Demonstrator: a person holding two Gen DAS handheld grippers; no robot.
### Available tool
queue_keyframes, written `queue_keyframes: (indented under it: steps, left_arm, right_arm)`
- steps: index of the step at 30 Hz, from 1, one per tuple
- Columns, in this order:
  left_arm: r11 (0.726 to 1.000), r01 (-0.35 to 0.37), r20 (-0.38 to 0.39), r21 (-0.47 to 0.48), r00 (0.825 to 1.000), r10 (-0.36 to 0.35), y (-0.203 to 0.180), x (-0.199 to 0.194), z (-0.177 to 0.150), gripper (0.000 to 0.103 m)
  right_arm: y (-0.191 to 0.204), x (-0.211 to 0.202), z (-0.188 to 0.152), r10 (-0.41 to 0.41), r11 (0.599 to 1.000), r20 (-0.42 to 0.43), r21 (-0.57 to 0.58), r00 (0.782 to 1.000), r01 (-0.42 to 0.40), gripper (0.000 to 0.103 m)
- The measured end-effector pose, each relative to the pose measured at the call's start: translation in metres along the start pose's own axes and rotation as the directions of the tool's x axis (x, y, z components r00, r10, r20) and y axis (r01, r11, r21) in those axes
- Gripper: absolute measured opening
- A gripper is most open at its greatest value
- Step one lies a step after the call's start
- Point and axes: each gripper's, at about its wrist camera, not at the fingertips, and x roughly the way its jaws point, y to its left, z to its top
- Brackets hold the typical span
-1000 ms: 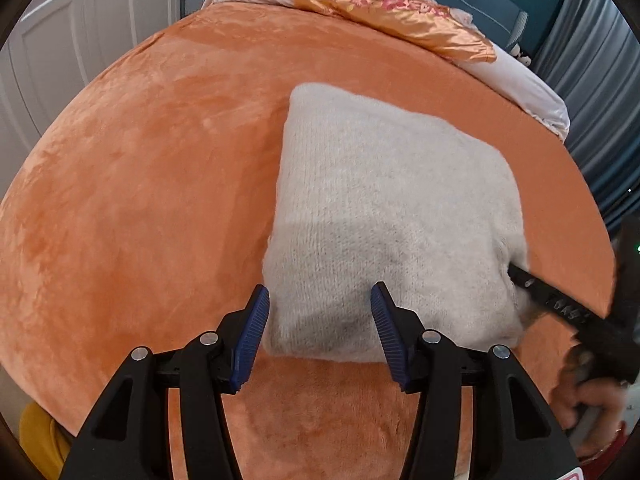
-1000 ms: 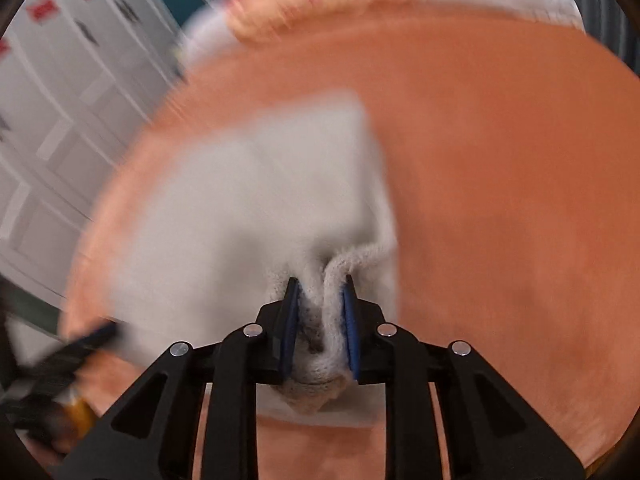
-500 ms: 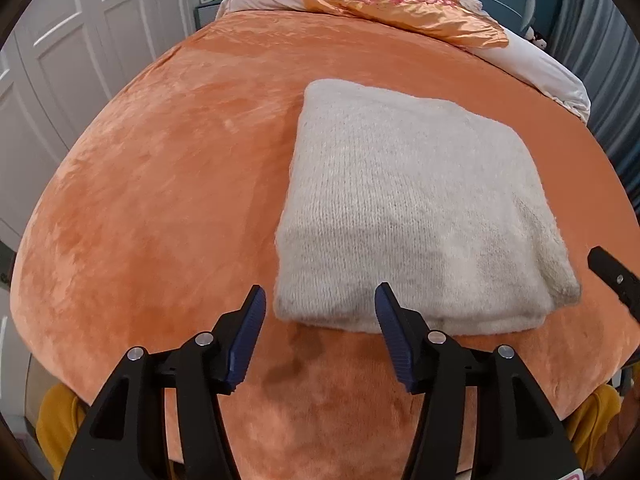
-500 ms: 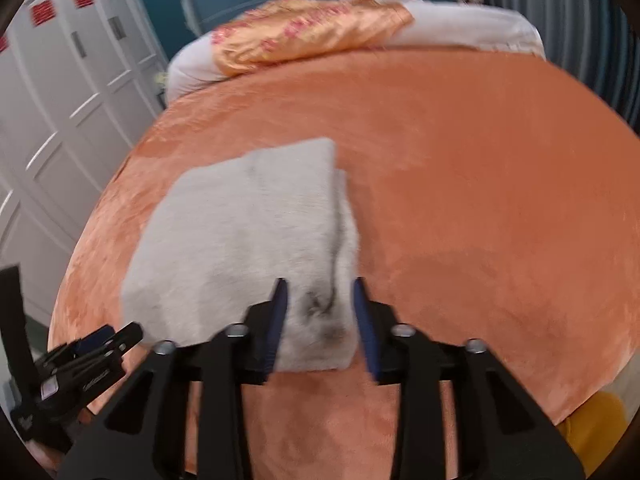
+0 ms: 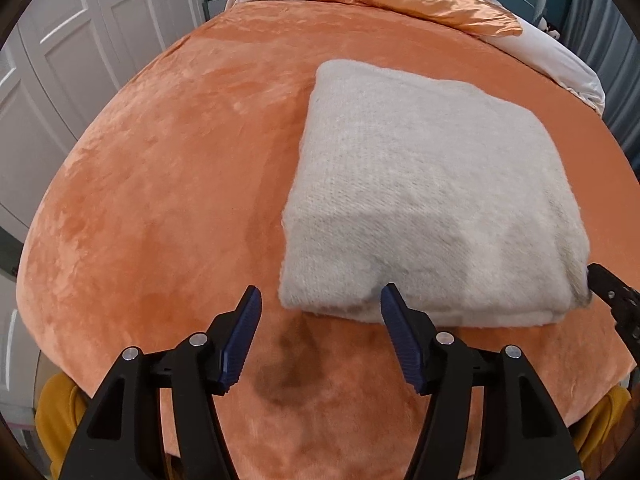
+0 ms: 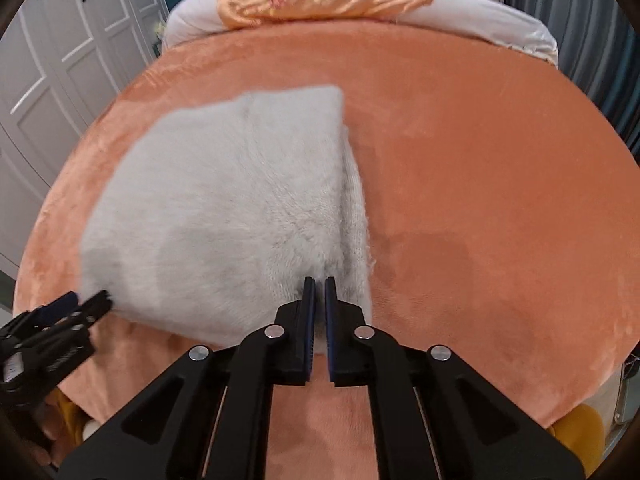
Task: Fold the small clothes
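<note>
Left wrist view: folded fuzzy cream knit sweater [image 5: 432, 200] on orange plush bed [image 5: 180, 200], at one o'clock of left gripper [image 5: 320, 336], fingers widening and empty; right gripper [image 6: 319, 320] fingers narrowed together, empty.

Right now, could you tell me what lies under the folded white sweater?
The folded white sweater lies flat on the orange plush blanket, which shows all around it. At its right edge a lower knit layer peeks out. Anything else beneath is covered.
</note>
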Motion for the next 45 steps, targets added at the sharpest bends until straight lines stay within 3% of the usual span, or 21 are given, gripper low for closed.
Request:
queue_keyframes:
  steps: [6, 13, 19, 25, 27, 31, 36, 45]
  left_arm:
    - [1.0, 0.009, 0.043, 0.002, 0.999, -0.009, -0.005, -0.019, -0.019, 0.072]
    - [1.0, -0.003, 0.047, 0.011, 0.999, 0.003, -0.014, -0.02, -0.041, 0.072]
    - [0.999, -0.035, 0.046, 0.018, 0.998, 0.034, -0.02, -0.015, -0.052, 0.072]
    - [0.997, -0.073, 0.04, 0.035, 0.997, 0.072, -0.026, -0.005, -0.068, 0.072]
    - [0.996, -0.078, 0.03, 0.042, 0.997, 0.077, -0.027, 0.0, -0.074, 0.072]
    - [0.995, -0.085, 0.04, 0.045, 0.996, 0.083, -0.031, 0.005, -0.085, 0.073]
    - [0.992, -0.114, 0.077, 0.046, 0.991, 0.11, -0.034, 0.007, -0.093, 0.079]
    - [0.994, -0.111, 0.076, 0.017, 0.991, 0.11, -0.029, 0.011, -0.093, 0.088]
  right_arm:
    - [0.008, -0.041, -0.031, 0.044, 0.999, -0.007, -0.005, 0.999, -0.044, 0.006]
    - [0.013, -0.042, -0.067, 0.035, 0.999, -0.046, -0.008, 0.998, -0.036, 0.011]
    - [-0.007, -0.018, -0.08, 0.01, 1.0, -0.05, -0.002, 0.999, -0.01, 0.021]
    - [-0.011, 0.01, -0.092, -0.028, 1.0, -0.05, -0.005, 0.998, 0.028, 0.023]
    - [-0.013, 0.019, -0.094, -0.039, 0.999, -0.053, 0.001, 0.998, 0.039, 0.03]
    - [-0.016, 0.03, -0.107, -0.051, 0.999, -0.052, 0.007, 0.997, 0.052, 0.031]
    - [-0.009, 0.036, -0.115, -0.078, 0.996, 0.009, -0.033, 0.997, 0.078, 0.039]
    - [0.007, 0.042, -0.123, -0.144, 0.986, 0.077, -0.071, 0.987, 0.149, 0.05]
